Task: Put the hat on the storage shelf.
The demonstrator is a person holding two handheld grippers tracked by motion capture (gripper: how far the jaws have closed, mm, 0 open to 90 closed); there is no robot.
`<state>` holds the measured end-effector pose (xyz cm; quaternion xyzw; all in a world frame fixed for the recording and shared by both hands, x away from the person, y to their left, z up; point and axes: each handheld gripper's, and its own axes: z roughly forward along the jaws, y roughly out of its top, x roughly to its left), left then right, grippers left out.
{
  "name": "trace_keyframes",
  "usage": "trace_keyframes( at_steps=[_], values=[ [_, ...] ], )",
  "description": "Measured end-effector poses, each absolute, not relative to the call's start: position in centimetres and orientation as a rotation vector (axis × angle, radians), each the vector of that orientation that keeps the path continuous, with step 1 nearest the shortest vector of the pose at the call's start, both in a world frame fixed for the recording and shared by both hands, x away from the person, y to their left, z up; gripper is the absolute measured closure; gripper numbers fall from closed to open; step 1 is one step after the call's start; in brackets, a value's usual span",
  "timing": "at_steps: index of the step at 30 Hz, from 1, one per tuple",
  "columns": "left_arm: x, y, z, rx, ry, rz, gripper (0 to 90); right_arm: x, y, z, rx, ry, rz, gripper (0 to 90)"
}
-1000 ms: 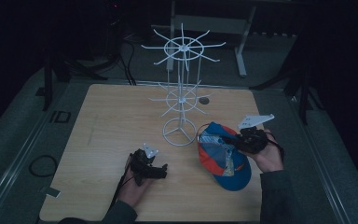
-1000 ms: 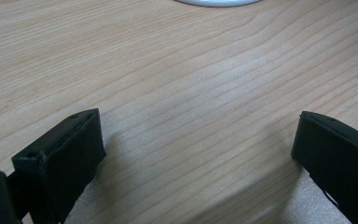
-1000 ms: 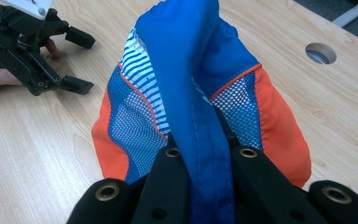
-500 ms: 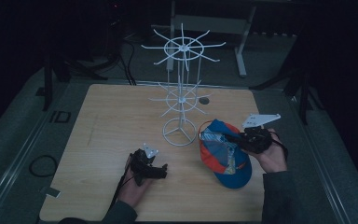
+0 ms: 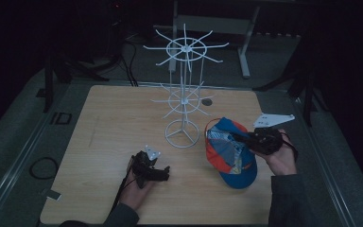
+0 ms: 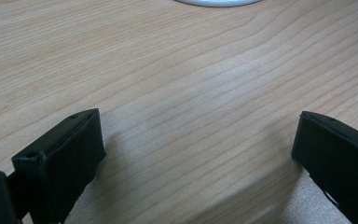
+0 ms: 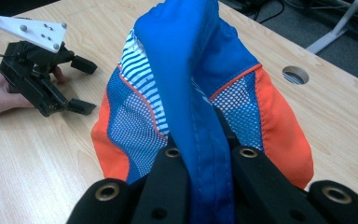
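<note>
Cap [image 5: 230,153]: blue, orange and mesh, lifted at the table's [image 5: 104,123] right, beside the white wire rack [image 5: 183,101].
Writing: none readable.
Right gripper [image 5: 240,139]: clamped on cap's fabric fold.
Left gripper [image 5: 163,174]: jaws wide, empty, resting on wood.

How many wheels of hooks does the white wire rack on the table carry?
2: the upper wheel tops the rack's pole; the lower wheel sits partway down, above the ring base. None looks hidden.
</note>
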<state>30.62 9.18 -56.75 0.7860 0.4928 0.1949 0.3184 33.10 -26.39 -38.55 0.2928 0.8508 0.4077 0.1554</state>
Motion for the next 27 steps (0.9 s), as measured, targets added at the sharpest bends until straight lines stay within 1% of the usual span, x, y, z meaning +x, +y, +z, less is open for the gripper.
trace_keyframes(
  at_steps=[27],
  values=[
    [30.6,9.2,-56.8,2.067,1.296,0.513,2.6,31.7,-26.3,-36.4,0.787,2.414,1.184,88.7]
  ],
)
